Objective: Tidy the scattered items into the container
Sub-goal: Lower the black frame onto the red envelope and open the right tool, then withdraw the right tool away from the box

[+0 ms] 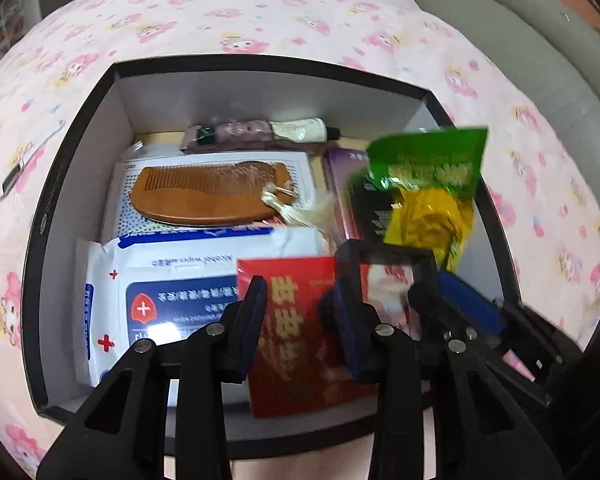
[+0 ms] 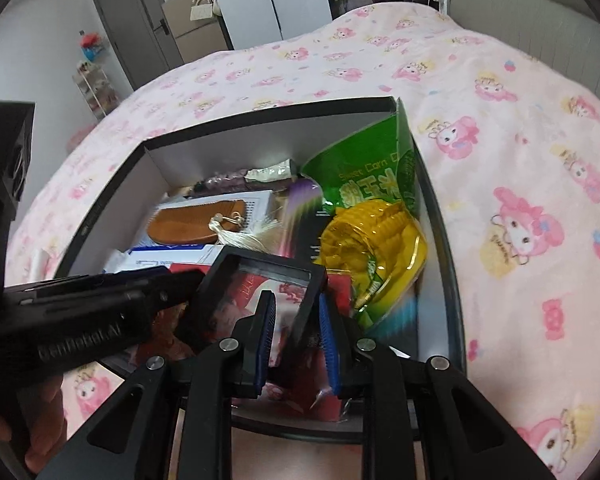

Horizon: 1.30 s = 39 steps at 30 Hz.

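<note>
Both grippers are held over a black box [image 1: 76, 128] that is already filled with items and rests on a bed.

A black-framed magnifier [image 2: 260, 292] is pinched by its near edge between the blue pads of the right gripper [image 2: 296, 340], just above the near end of the box. The left gripper [image 1: 296, 328] is seen with its jaws spread a little and nothing pressed between the pads; a red envelope [image 1: 296, 340] lies below them inside the box. Also in the box are a wooden comb [image 1: 208, 192] with a cream tassel, a white pack of alcohol wipes [image 1: 172, 280], a purple carton [image 1: 340, 184], a tube [image 1: 296, 130] along the far wall, and a green-and-yellow sweet corn packet [image 2: 376, 232] leaning against the right wall. The box is surrounded by a pink cartoon-print bedspread [image 2: 500, 160].
</note>
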Available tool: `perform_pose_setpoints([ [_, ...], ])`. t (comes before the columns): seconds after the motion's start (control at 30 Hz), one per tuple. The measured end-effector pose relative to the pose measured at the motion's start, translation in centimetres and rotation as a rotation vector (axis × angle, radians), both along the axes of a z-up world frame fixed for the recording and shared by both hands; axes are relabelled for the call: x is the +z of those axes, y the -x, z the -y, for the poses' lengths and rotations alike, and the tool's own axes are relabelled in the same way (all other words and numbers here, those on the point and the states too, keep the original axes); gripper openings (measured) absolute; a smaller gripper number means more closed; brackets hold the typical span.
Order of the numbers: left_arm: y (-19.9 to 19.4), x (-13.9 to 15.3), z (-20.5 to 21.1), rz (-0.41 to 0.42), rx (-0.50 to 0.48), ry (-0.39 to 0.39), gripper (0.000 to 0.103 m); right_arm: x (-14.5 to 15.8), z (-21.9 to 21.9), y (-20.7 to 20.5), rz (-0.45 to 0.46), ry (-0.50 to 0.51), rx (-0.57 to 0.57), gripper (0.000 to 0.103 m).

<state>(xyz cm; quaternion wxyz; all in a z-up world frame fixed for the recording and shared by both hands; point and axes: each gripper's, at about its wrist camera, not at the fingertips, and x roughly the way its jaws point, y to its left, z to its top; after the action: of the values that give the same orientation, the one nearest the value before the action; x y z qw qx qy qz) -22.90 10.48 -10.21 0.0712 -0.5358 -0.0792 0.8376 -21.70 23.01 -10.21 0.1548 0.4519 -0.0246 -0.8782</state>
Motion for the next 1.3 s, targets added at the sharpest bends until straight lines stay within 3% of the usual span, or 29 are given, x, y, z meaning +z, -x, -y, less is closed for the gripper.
perform_pose_setpoints([
  [0.2,-0.4,0.3,-0.3,-0.006,-0.024,-0.044,0.031,1.0,-1.0,-0.3,-0.037,0.002,-0.042,0.02],
  [0.3,0.1,0.1,-0.3,-0.001,0.007,-0.036,0.031,1.2,-1.7,-0.2,-0.041,0.019,-0.067,0.02],
  [0.5,0.1,-0.2,-2.3,0.009,-0.063,0.001,0.03,1.1,-2.3,0.0,-0.028,0.033,-0.083,0.02],
  [0.7,-0.8,0.3,-1.6,-0.009,-0.053,-0.075,0.03,1.2,-2.2,-0.4,-0.025,0.044,-0.083,0.02],
  [0.83,-2.3,2.1,-1.6,-0.054,-0.068,-0.087,0.029,2.0,-2.7,-1.5,0.005,0.12,-0.1,0.02],
  [1.13,-7.3,7.1,-0.5,-0.166,-0.122,-0.048,0.035,5.9,-2.0,-6.9,-0.061,0.168,-0.096,0.02],
  [1.3,-10.2,8.8,1.5,-0.186,-0.118,-0.056,0.035,7.6,-0.4,-10.2,-0.087,0.184,-0.063,0.02],
])
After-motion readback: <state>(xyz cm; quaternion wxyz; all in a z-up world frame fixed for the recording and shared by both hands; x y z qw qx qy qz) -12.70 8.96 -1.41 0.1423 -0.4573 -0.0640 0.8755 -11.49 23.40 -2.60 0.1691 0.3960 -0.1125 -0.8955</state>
